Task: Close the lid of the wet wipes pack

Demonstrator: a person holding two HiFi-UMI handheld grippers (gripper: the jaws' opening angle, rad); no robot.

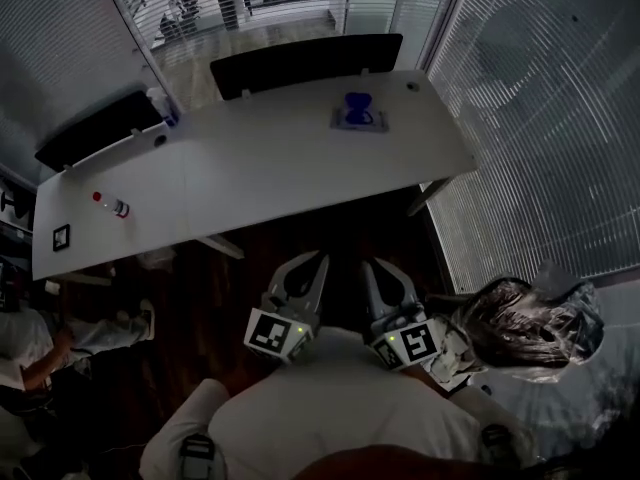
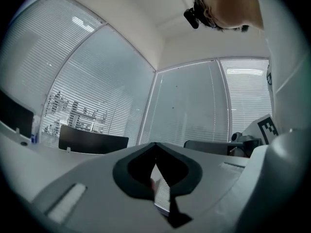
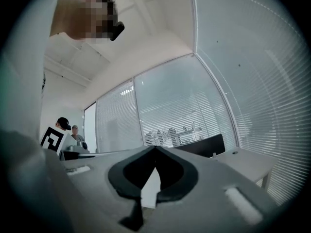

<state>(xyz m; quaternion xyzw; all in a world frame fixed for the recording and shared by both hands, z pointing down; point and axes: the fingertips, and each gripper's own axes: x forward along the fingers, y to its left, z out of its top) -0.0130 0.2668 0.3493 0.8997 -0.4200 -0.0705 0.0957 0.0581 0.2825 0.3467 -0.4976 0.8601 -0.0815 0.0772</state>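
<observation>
The wet wipes pack (image 1: pixel 358 116) lies flat on the far right part of the long white table (image 1: pixel 260 168), with a blue lid piece that seems to stand up on top of it. Both grippers are held close to the person's body, well short of the table and pointing toward it. In the head view the left gripper (image 1: pixel 316 263) and the right gripper (image 1: pixel 370 266) sit side by side, each shut with nothing held. In the left gripper view (image 2: pixel 155 144) and the right gripper view (image 3: pixel 155 147) the jaw tips meet, and the pack is not seen there.
A small red-capped bottle (image 1: pixel 110 205) and a square marker tag (image 1: pixel 61 236) lie at the table's left end. Black chair backs (image 1: pixel 305 60) stand behind the table. A crumpled plastic bag (image 1: pixel 525 323) sits on the right, a seated person (image 1: pixel 40 343) on the left. Window blinds surround the room.
</observation>
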